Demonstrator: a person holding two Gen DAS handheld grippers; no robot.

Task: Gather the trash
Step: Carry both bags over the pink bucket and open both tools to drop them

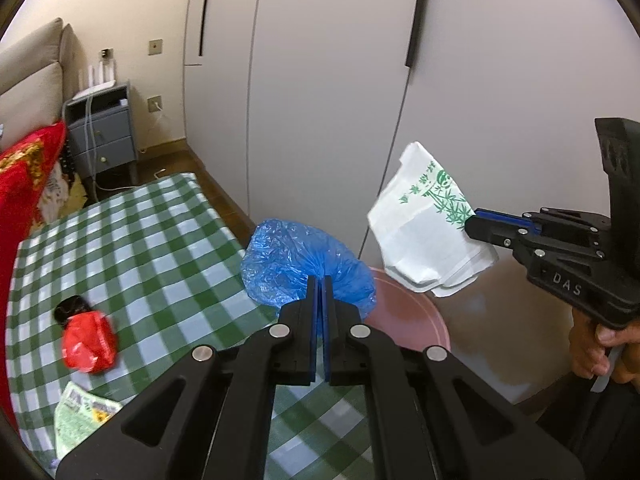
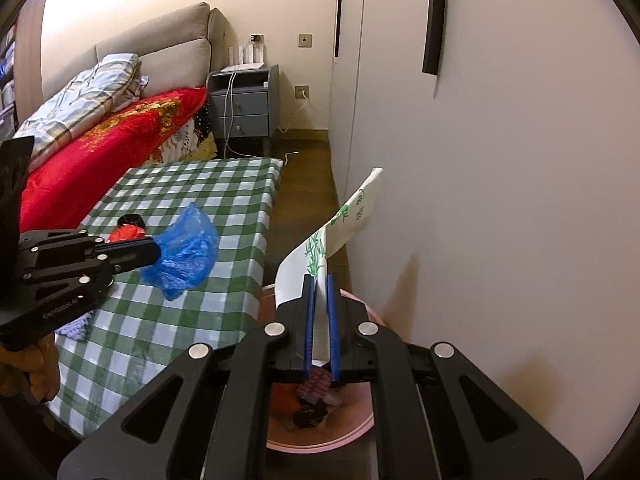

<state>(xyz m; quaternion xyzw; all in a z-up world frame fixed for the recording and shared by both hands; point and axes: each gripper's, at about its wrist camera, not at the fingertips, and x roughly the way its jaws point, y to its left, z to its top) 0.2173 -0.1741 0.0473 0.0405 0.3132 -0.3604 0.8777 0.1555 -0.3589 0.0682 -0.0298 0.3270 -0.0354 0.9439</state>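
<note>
Over the pink bin beside the desk, the right gripper pinches a paper bag, the left gripper a blue plastic bag; fingers should part only once each is squarely over the bin.

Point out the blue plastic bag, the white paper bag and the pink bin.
blue plastic bag [image 1: 296, 264], left wrist view, crumpled middle.
white paper bag [image 1: 420, 232], left wrist view, flat printed side.
pink bin [image 1: 404, 316], left wrist view, inner wall.

blue plastic bag: crumpled, held above the checked table edge
white paper bag: green print, held over pink bin
red wrapper: on table
</note>
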